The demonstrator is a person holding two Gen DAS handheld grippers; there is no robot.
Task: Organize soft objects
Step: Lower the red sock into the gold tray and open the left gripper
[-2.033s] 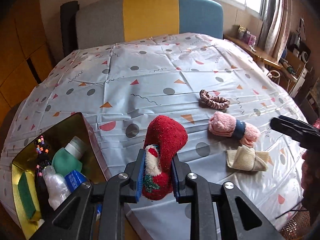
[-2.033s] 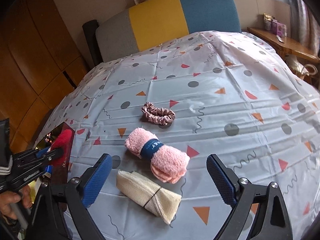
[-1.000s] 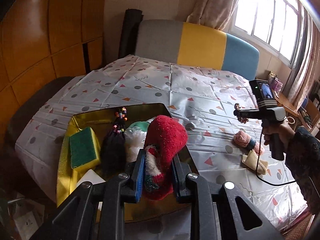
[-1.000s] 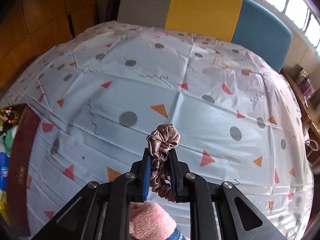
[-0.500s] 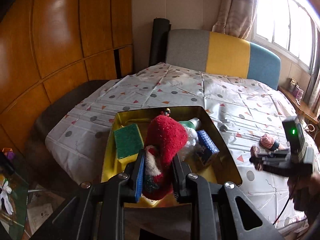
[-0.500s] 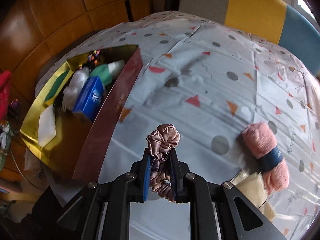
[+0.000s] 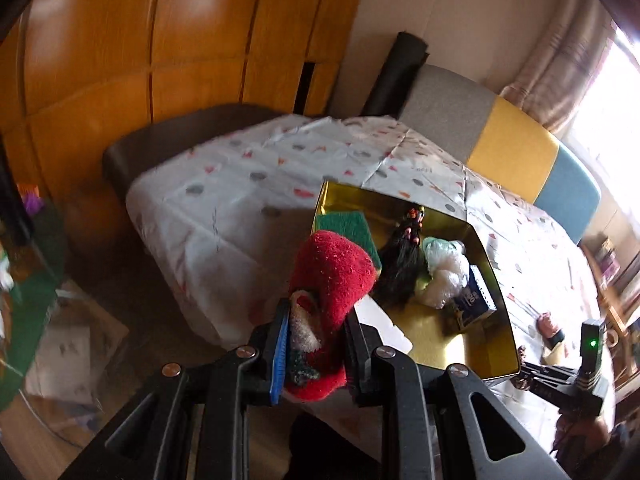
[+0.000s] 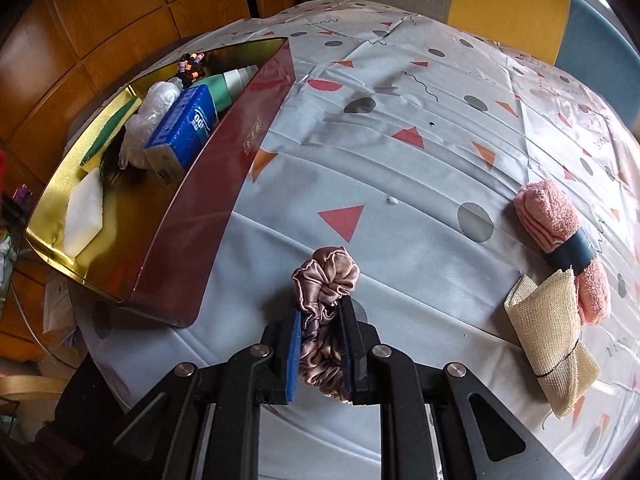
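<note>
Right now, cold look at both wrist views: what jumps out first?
The fuzzy red sock, clamped in the left gripper beside the gold-lined box of odds and ends. Next the pink satin scrunchie, pinched in the right gripper over the patterned tablecloth. A rolled pink towel and a beige cloth bundle lie at right.

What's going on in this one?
A person is sorting soft things with two handheld grippers. The left gripper is shut on a red sock, the right gripper on a pink scrunchie. The gold box already holds a sponge, bottle and packet. A pink towel and beige cloth lie on the table.
</note>
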